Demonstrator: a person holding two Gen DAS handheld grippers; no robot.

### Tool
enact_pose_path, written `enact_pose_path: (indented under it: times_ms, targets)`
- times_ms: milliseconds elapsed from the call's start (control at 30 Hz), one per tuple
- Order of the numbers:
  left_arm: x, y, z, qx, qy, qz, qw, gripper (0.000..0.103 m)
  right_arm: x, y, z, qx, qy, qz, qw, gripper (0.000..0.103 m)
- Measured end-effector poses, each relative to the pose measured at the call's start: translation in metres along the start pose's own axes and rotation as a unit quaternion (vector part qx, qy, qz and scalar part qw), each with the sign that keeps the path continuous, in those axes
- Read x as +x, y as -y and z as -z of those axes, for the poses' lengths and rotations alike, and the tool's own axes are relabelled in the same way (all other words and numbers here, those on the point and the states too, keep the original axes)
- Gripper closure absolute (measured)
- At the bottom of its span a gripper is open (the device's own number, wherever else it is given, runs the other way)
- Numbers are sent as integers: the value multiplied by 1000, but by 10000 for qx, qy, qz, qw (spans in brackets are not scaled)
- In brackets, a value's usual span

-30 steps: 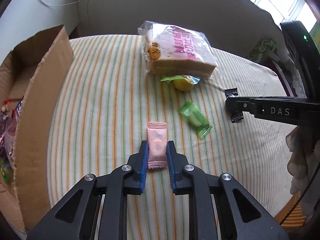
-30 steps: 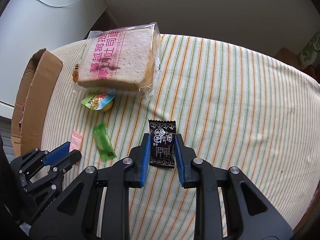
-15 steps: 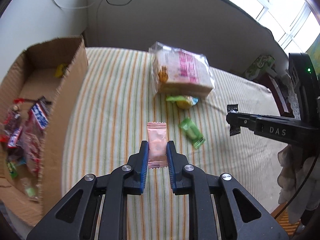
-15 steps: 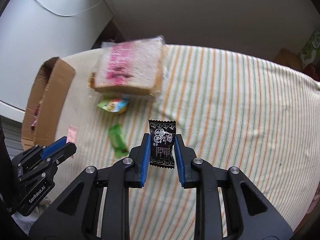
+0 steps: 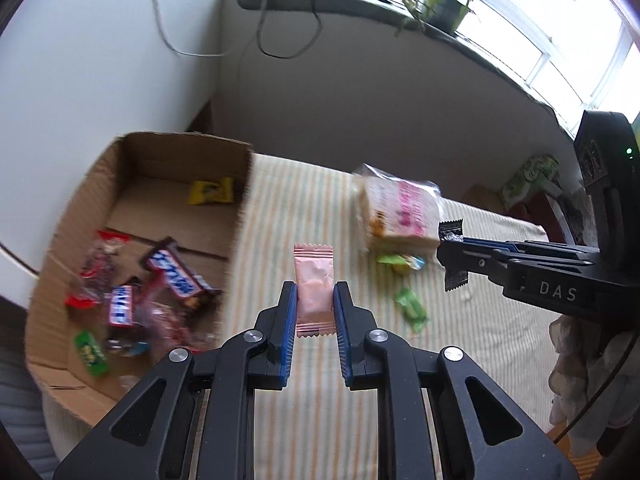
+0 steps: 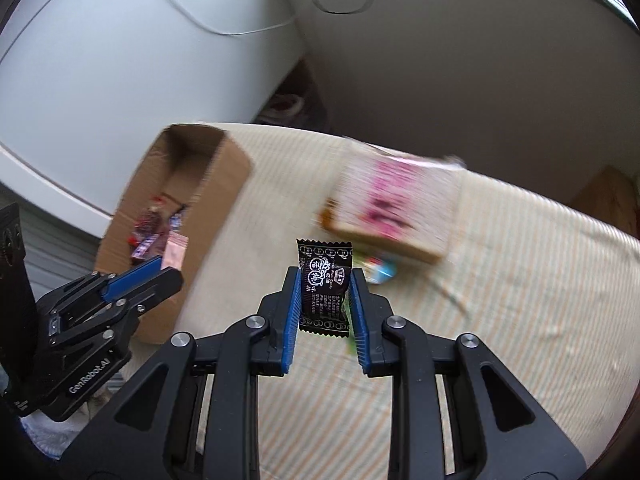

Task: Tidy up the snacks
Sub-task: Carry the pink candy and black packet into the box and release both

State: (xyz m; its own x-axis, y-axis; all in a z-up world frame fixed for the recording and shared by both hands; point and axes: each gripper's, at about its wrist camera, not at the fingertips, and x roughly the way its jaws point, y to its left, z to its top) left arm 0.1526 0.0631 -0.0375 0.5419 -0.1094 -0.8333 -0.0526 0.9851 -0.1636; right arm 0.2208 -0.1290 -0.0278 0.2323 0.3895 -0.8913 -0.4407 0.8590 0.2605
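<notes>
Between the blue pads of our left gripper (image 5: 315,300) sits a pink candy packet (image 5: 314,286), pinched at its lower half and standing upright, clear of the striped tablecloth (image 5: 320,400) below it. Our right gripper (image 6: 324,300) is clamped the same way on a black candy packet (image 6: 324,288) with white print, also upright and lifted off the cloth. From the left wrist view we see the right gripper reaching in from the right side, its black packet sticking out above and below the fingers.

Just to the left of our left gripper stands an open cardboard box (image 5: 240,216), resting on the cloth near its left edge. Inside we make out a yellow packet (image 5: 211,191) near the far wall, a blue-labelled chocolate bar (image 5: 178,276), a red wrapper (image 5: 105,254) and a small green packet (image 5: 90,352), with more wrappers heaped between them, too blurred to tell apart.

Further out on the cloth lies a green candy (image 5: 412,308), well apart from the box. Beyond it is a small cup with a green and blue lid (image 5: 400,262), just in front of a bagged loaf of sliced bread (image 5: 400,212) with pink lettering. Past the table, a potted plant (image 5: 444,0) stands on the window ledge.
</notes>
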Motion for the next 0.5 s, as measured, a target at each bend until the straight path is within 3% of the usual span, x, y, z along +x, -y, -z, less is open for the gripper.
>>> enact_pose_path:
  times_ms: [500]
  targets:
    - [-25, -73, 9, -638, 191, -479, 9966, 86, 37, -106, -31, -951, -96, -454, 9944, 79]
